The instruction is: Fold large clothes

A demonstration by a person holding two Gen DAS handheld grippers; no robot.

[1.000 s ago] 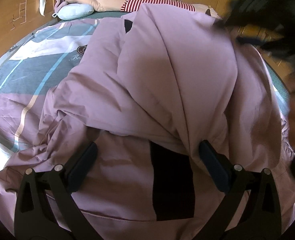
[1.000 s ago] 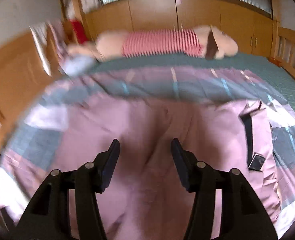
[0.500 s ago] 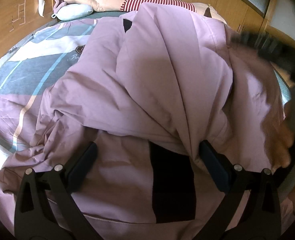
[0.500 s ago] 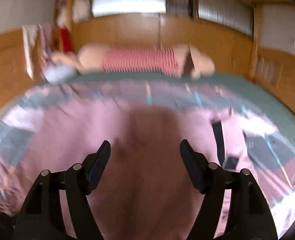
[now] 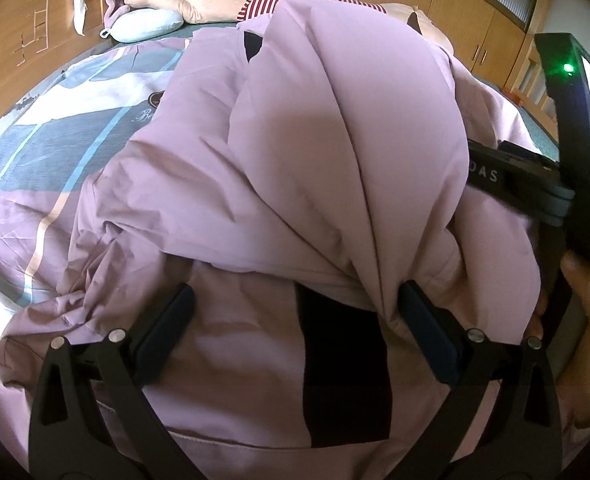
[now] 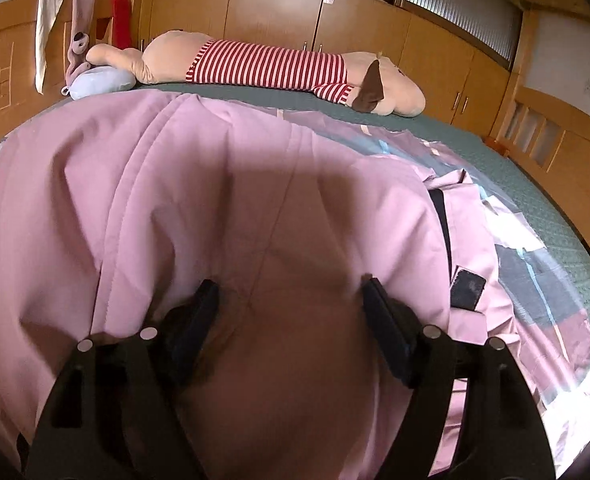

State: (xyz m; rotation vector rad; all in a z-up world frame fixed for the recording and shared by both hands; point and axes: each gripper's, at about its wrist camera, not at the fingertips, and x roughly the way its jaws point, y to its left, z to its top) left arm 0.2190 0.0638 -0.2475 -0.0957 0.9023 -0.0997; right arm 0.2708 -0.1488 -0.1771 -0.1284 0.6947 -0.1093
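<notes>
Two hand-held grippers, neither gripping: left hand-held gripper (image 5: pixel 295 320) gapes wide over the pink garment (image 5: pixel 315 152) heaped on the bed (image 6: pixel 535 184), right hand-held gripper (image 6: pixel 289 312) is opening, so that loose fold could easily slump undone.

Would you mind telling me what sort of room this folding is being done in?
Most likely a bedroom: a pink garment is spread on a bed with a patchwork bedspread, a long stuffed toy in a striped shirt lies along the far edge, and wooden wardrobes line the wall.
</notes>
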